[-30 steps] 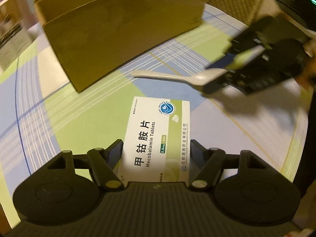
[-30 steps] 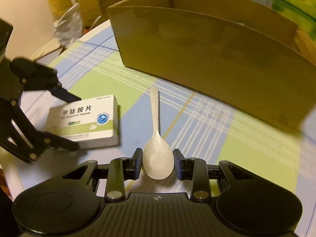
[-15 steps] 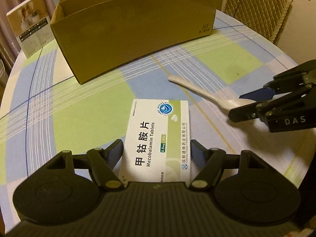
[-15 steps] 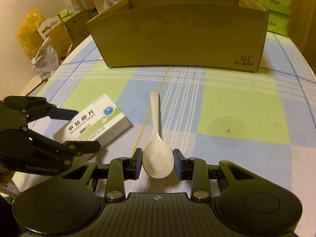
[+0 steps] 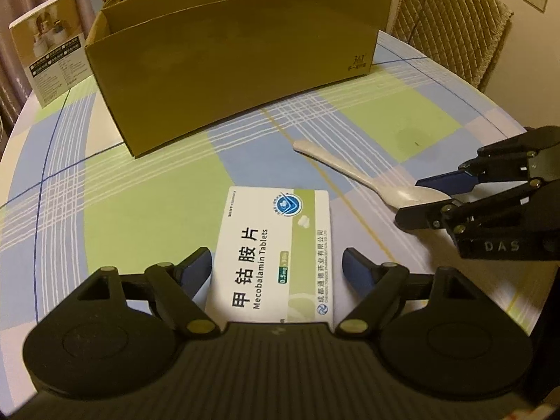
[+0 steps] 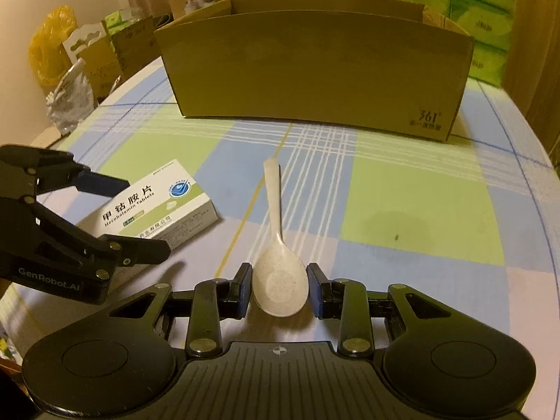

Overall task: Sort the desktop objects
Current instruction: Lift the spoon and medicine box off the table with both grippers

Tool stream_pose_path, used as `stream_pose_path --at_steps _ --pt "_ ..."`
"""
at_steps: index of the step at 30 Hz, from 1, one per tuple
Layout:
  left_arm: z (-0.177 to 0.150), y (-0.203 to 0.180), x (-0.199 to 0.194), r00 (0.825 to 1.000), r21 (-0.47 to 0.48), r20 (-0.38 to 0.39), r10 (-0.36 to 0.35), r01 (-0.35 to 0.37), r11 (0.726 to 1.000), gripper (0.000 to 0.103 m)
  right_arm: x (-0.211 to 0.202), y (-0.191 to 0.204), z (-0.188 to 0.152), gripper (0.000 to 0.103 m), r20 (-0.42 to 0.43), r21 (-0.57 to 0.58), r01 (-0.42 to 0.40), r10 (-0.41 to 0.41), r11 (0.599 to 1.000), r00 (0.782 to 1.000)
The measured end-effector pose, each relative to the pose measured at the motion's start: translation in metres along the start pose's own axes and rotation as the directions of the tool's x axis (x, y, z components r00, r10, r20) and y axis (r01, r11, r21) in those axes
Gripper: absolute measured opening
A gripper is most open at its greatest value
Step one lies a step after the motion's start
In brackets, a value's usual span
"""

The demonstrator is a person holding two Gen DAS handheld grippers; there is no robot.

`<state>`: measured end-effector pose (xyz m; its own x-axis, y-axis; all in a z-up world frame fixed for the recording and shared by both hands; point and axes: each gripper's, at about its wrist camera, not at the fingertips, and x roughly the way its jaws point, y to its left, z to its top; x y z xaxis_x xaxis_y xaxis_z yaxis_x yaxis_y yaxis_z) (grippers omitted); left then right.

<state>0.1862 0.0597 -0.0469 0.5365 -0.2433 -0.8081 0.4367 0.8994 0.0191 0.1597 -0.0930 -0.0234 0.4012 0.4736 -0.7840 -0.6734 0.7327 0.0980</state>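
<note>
A white and green tablet box (image 5: 276,255) lies flat on the checked tablecloth between the fingers of my left gripper (image 5: 276,259). Its jaws are opening: a gap shows at the right finger, and the left finger sits at the box's edge. The right wrist view also shows the tablet box (image 6: 157,210) and the left gripper (image 6: 140,217) astride it. My right gripper (image 6: 279,276) is shut on the bowl of a pale spoon (image 6: 280,280), whose handle points toward the open cardboard box (image 6: 315,70). From the left wrist, the spoon (image 5: 350,171) and right gripper (image 5: 411,199) are at right.
The cardboard box (image 5: 238,80) spans the back of the round table (image 6: 420,210). A small product carton (image 5: 52,63) stands at back left. A padded chair (image 5: 451,24) is behind right. Bags and cartons (image 6: 63,70) crowd the left edge. Green tissue packs (image 6: 483,17) are stacked behind.
The left jaws have widened away from the tablet box's sides. Both views swung and steadied, with the cardboard box now farther back. The right gripper still pinches the spoon bowl.
</note>
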Motion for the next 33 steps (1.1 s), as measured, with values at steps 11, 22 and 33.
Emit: stream_pose_path --at_steps 11,22,33 --pt "0.002 -0.002 0.007 1.000 0.016 -0.017 0.018 -0.018 1.000 0.067 0.000 -0.003 0.003 0.030 -0.005 0.029 -0.019 0.019 0.999 1.000" --pt "0.011 -0.004 -0.005 0.999 0.002 0.037 0.031 -0.031 1.000 0.067 -0.011 -0.008 0.003 0.030 0.040 0.054 0.003 -0.005 0.999 0.999" --pt "0.013 -0.001 -0.008 0.998 -0.025 0.047 0.029 -0.028 0.999 0.067 -0.021 -0.002 0.003 0.030 0.115 0.033 0.036 -0.040 0.999 0.993"
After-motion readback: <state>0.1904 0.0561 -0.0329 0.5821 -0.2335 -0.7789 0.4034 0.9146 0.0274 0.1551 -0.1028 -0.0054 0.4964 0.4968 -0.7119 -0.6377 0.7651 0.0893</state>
